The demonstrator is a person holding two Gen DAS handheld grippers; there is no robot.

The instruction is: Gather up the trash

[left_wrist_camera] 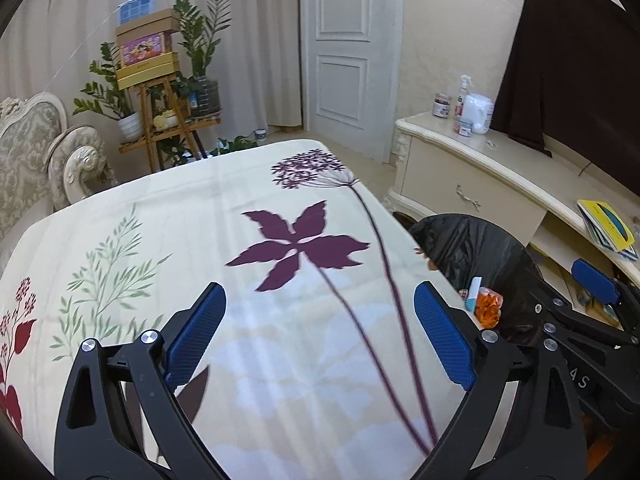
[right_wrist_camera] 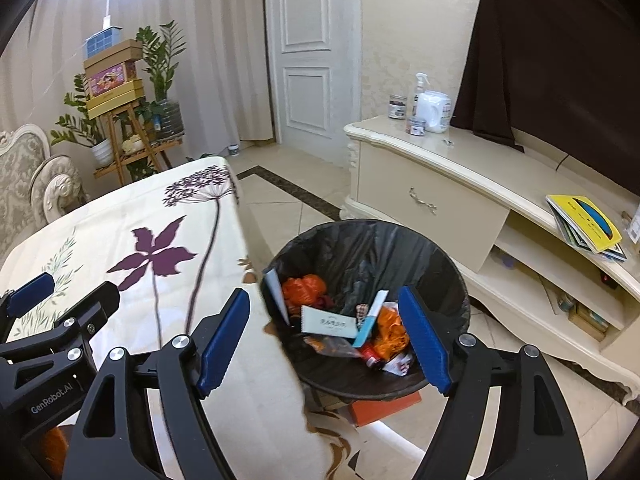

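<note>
Your left gripper (left_wrist_camera: 320, 334) gapes wide and empty over the flowered worktop (left_wrist_camera: 280, 360); your right gripper (right_wrist_camera: 325, 338), fingers also wide, hangs above the trash (right_wrist_camera: 340, 324) inside the black-lined bin (right_wrist_camera: 360, 240).

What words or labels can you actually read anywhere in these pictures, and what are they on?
"GenRobot.AI": on the left gripper's black body.
"A S": on the right gripper's body, rest hidden.
White card in the bin: writing too blurred.
Jars, bottles, boxes, yellow book: unreadable.
</note>
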